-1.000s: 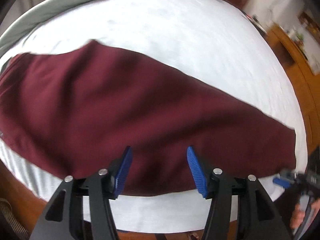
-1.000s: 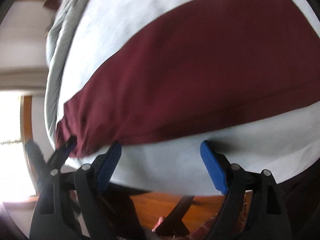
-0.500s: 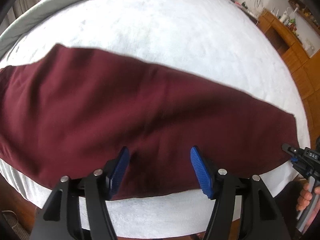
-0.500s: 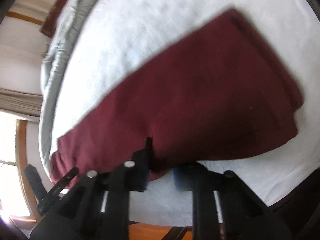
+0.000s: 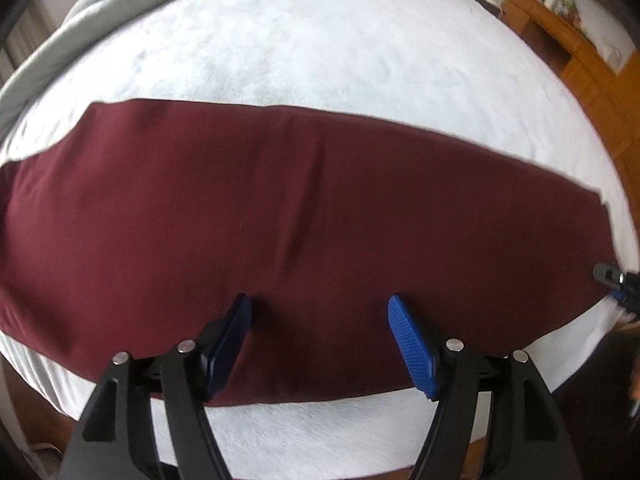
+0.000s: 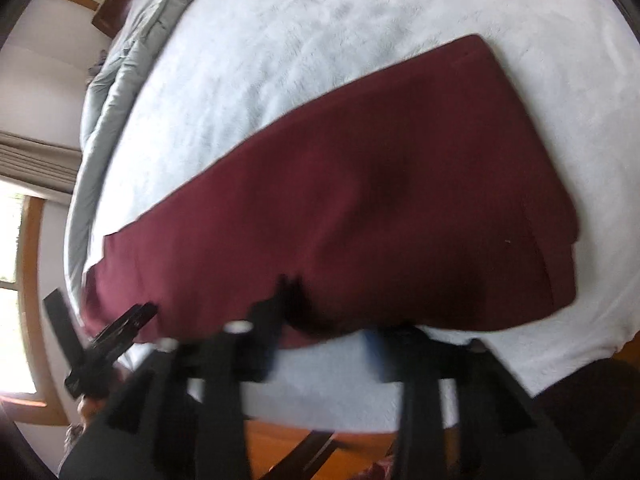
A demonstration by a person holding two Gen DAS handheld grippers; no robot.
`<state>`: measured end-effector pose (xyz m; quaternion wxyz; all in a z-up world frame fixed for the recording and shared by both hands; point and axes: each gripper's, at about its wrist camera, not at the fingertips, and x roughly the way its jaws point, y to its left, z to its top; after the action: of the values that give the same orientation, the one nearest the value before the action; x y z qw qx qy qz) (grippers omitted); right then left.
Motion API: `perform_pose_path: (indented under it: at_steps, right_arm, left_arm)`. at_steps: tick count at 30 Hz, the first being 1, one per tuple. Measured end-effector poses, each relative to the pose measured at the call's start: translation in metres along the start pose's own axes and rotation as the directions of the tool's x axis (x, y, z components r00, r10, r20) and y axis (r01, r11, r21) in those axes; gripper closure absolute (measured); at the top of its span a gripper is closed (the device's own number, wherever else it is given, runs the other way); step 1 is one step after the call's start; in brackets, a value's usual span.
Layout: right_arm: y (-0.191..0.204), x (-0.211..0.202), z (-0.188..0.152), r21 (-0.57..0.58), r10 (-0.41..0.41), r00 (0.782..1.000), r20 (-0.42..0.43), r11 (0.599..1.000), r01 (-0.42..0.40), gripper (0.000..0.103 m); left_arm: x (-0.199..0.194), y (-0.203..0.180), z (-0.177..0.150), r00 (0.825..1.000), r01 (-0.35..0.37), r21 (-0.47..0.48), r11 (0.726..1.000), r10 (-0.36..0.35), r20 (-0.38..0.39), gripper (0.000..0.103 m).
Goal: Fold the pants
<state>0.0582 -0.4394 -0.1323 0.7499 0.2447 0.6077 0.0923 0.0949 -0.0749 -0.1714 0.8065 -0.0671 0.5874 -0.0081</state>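
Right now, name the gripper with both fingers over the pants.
The left gripper, jaws opening, nothing between; the right gripper's, also opening, straddle the pants' edge.

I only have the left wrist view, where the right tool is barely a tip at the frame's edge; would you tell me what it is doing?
Observer: In the right wrist view the right tool straddles the near edge of the pants with its jaws opening. Nothing looks pinched, though it is blurred.
Operator: Thank you. How does the pants' right end look?
Observer: It shows stacked layers with offset edges, lying on the white sheet.
Operator: And the left end, which my frame cuts off?
Observer: It stops just beside the tip of the left tool.
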Motion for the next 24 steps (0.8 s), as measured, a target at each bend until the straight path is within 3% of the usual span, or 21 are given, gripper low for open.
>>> perform_pose_path:
  at_steps: [1,2,8,11,19,24]
  right_arm:
    - [-0.006,-0.009,0.002,0.017,0.009,1.000,0.012,1.000,-0.009,0.040]
    - [-0.014,-0.018,0.004,0.047,-0.013,0.999,0.032,0.999,0.012,0.036]
    - [-0.083,-0.047,0.018,0.292,-0.055,0.991,0.123,0.956,0.017,0.031]
    - [-0.097,-0.046,0.025,0.306,-0.024,0.993,0.118,0.952,-0.013,0.032]
    - [-0.092,-0.040,0.020,0.259,-0.077,0.992,0.104,0.965,0.047,0.031]
    - [-0.093,-0.029,0.023,0.191,-0.001,0.998,0.056,0.982,-0.010,0.017]
  left_arm:
    - [-0.003,-0.001,0.002,1.000,0.017,-0.015,1.000,-0.017,0.002,0.032]
    - [-0.007,-0.004,0.004,0.999,0.031,-0.021,0.999,-0.031,0.010,0.032]
    - [-0.017,-0.044,0.013,0.995,0.097,0.072,0.993,-0.098,0.009,0.030]
    - [-0.013,-0.057,0.015,0.994,0.113,0.090,0.990,-0.113,-0.008,0.030]
    - [0.007,-0.063,0.016,0.993,0.114,0.053,0.992,-0.112,-0.047,0.030]
    - [0.011,-0.062,0.013,0.994,0.099,0.048,0.994,-0.097,-0.051,0.026]
